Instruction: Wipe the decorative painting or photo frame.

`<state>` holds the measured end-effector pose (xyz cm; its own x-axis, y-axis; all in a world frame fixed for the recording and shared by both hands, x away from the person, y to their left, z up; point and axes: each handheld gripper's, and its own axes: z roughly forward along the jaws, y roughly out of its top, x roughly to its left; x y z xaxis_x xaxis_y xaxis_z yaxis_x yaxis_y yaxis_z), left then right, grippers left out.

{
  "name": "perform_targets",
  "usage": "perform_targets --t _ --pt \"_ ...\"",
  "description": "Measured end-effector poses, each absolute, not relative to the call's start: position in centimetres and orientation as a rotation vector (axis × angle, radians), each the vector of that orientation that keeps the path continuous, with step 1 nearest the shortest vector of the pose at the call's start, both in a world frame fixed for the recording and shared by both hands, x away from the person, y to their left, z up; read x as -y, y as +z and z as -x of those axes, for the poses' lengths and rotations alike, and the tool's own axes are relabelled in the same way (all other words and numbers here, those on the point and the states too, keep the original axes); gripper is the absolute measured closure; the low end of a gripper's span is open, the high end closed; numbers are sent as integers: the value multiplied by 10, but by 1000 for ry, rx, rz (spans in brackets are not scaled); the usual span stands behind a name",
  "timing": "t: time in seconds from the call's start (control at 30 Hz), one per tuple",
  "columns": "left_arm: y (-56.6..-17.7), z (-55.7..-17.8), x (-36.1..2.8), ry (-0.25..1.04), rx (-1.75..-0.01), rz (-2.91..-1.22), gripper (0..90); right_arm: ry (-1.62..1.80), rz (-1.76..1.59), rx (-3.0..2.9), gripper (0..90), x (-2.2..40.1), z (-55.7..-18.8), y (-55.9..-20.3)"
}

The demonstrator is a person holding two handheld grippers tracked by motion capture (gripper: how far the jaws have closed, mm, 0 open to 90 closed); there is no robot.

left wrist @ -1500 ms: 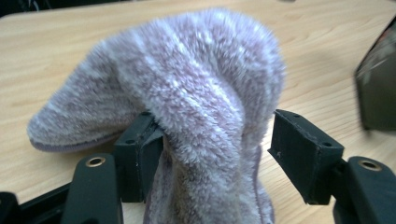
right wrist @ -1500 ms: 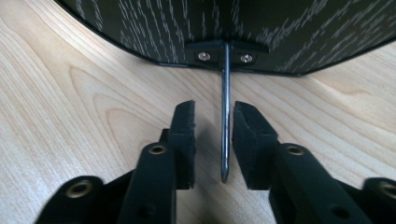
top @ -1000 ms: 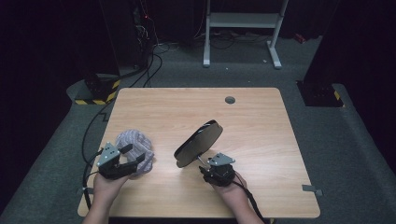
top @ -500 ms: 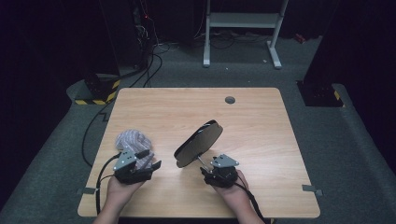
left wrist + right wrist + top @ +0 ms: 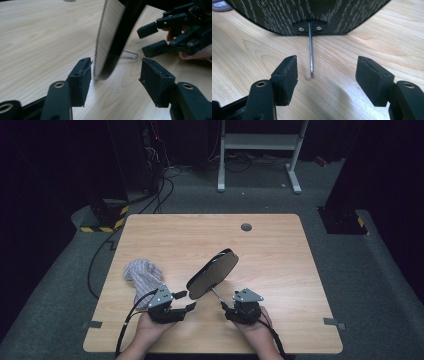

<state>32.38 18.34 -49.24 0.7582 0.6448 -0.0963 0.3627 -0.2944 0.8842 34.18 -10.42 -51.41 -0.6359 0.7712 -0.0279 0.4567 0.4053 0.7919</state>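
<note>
An oval mirror (image 5: 212, 273) stands tilted on the wooden table (image 5: 280, 250), propped on a thin wire stand (image 5: 216, 295). My left gripper (image 5: 185, 301) is open at the mirror's lower left edge. In the left gripper view the mirror's rim (image 5: 105, 50) sits between the spread jaws, with the glass reflecting the tabletop. My right gripper (image 5: 226, 308) is open just behind the mirror. In the right gripper view the wire stand (image 5: 311, 55) runs down from the mirror's dark patterned back (image 5: 312, 12) to a point between the jaws, touching neither. The right gripper (image 5: 150, 37) also appears beyond the mirror.
A crumpled grey striped cloth (image 5: 142, 272) lies on the table left of the mirror, behind my left gripper. A round cable hole (image 5: 246, 227) sits near the far edge. Cables trail off the table's left side.
My left gripper has moved right, away from the cloth, to the mirror's lower edge. The right gripper and the mirror have barely shifted.
</note>
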Motion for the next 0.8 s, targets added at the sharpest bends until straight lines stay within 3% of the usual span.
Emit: perform_targets --t 0.63,0.8 --pt "-495 -316 -148 232 -634 -1962 456 1100 -1069 -2265 353 111 -335 -514" --pt "-492 -319 -160 244 -653 -1920 441 1165 -1052 -2272 322 107 -330 -511"
